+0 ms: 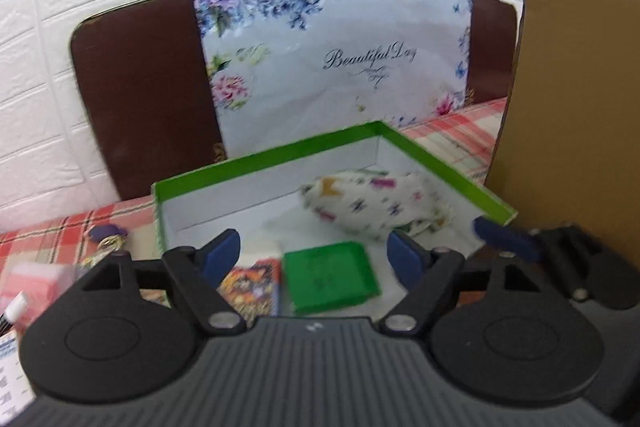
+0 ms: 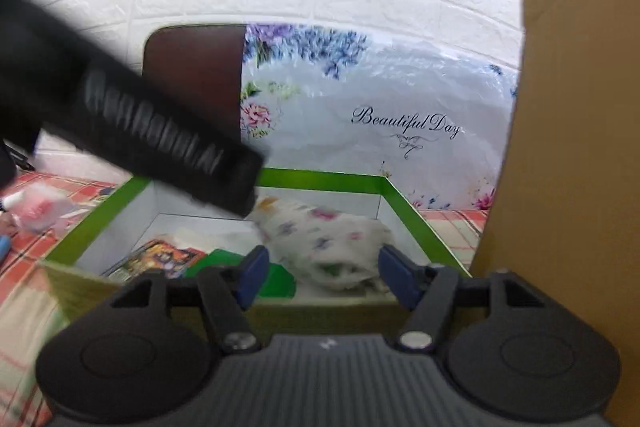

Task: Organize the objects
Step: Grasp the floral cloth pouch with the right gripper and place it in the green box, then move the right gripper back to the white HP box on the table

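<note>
A green-rimmed white box (image 1: 280, 151) (image 2: 320, 181) stands on the checked tablecloth. Inside it lie a white patterned pouch (image 1: 372, 205) (image 2: 328, 239), a small green tray (image 1: 330, 277) (image 2: 276, 279) and a colourful card pack (image 1: 252, 285) (image 2: 160, 259). My left gripper (image 1: 316, 255) is open and empty, held just above the box's near part. My right gripper (image 2: 320, 273) is open and empty at the box's near wall, facing the pouch; one of its fingertips (image 1: 504, 237) shows at the right in the left wrist view. The left gripper's body (image 2: 140, 123) crosses the right wrist view as a blurred dark bar.
A cardboard panel (image 1: 572, 107) (image 2: 576, 147) stands close on the right. A floral "Beautiful Day" bag (image 1: 340, 67) (image 2: 380, 119) and a brown board (image 1: 140, 95) lean on the white brick wall. A pink packet (image 1: 36, 283) (image 2: 38, 211) and a purple keychain (image 1: 106, 237) lie left of the box.
</note>
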Action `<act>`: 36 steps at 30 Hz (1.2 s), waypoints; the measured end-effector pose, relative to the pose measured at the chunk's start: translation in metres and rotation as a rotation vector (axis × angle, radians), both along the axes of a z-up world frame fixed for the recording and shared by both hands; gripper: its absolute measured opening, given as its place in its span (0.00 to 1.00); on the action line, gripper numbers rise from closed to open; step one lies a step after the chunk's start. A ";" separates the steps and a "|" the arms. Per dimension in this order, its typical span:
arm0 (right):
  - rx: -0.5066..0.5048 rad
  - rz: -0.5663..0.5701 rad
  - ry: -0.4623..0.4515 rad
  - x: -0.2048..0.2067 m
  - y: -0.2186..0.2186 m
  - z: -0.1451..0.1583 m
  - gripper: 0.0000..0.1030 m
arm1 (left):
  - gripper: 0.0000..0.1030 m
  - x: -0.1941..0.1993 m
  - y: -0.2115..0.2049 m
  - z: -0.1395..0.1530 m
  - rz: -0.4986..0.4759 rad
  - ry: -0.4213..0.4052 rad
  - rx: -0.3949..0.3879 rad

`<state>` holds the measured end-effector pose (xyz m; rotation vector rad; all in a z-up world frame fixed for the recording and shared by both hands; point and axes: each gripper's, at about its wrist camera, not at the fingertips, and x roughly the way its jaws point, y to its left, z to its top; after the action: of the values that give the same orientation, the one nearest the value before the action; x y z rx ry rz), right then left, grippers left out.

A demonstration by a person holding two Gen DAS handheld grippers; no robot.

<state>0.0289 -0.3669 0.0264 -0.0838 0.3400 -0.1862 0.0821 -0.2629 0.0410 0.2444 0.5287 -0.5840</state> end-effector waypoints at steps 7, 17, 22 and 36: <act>0.147 0.010 -0.014 -0.046 0.014 0.014 0.66 | 0.80 -0.017 0.030 0.001 0.083 0.041 0.056; 0.305 0.108 0.073 -0.081 0.036 0.022 0.67 | 0.80 -0.040 0.091 -0.006 0.159 0.111 0.067; 0.378 0.118 0.113 -0.085 0.052 0.025 0.68 | 0.83 -0.047 0.124 -0.010 0.197 0.104 0.057; 0.264 0.223 0.167 -0.089 0.123 0.029 0.69 | 0.83 -0.044 0.199 -0.029 0.310 0.110 0.045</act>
<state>-0.0600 -0.2434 0.0556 0.1240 0.5151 0.0879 0.0380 -0.0637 0.0119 0.1686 0.6722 -0.2848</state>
